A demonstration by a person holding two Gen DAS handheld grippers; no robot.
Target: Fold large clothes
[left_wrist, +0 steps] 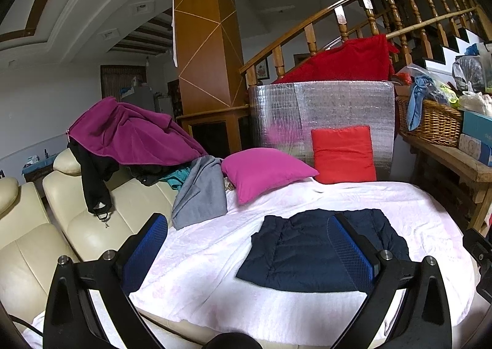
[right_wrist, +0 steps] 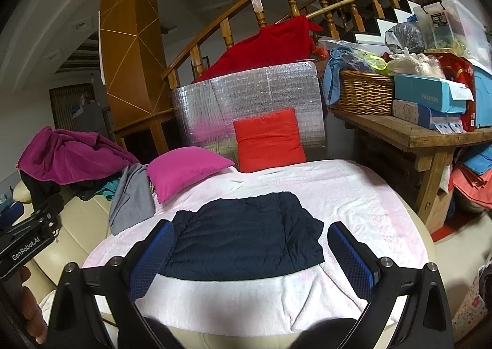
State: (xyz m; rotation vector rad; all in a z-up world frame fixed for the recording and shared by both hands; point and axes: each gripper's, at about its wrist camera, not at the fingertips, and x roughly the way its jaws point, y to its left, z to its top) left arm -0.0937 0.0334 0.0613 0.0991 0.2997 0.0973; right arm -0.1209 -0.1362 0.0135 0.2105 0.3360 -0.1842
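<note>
A dark navy quilted jacket [left_wrist: 303, 252] lies folded into a flat rectangle on a pale pink blanket [left_wrist: 215, 250]; it also shows in the right wrist view [right_wrist: 246, 235]. My left gripper [left_wrist: 246, 232] is open and empty, held above the blanket to the jacket's near left. My right gripper [right_wrist: 250, 237] is open and empty, held above the jacket's near edge. The left gripper's body [right_wrist: 21, 244] shows at the left edge of the right wrist view.
A purple fleece [left_wrist: 132, 134], black garment [left_wrist: 92, 180] and grey garment [left_wrist: 200, 192] lie on the cream sofa [left_wrist: 83, 226]. A pink pillow [left_wrist: 264, 170] and red pillow [left_wrist: 343, 154] rest against a silver-foil panel [left_wrist: 323, 103]. A cluttered wooden bench [right_wrist: 415, 134] with a wicker basket [right_wrist: 363, 97] stands on the right.
</note>
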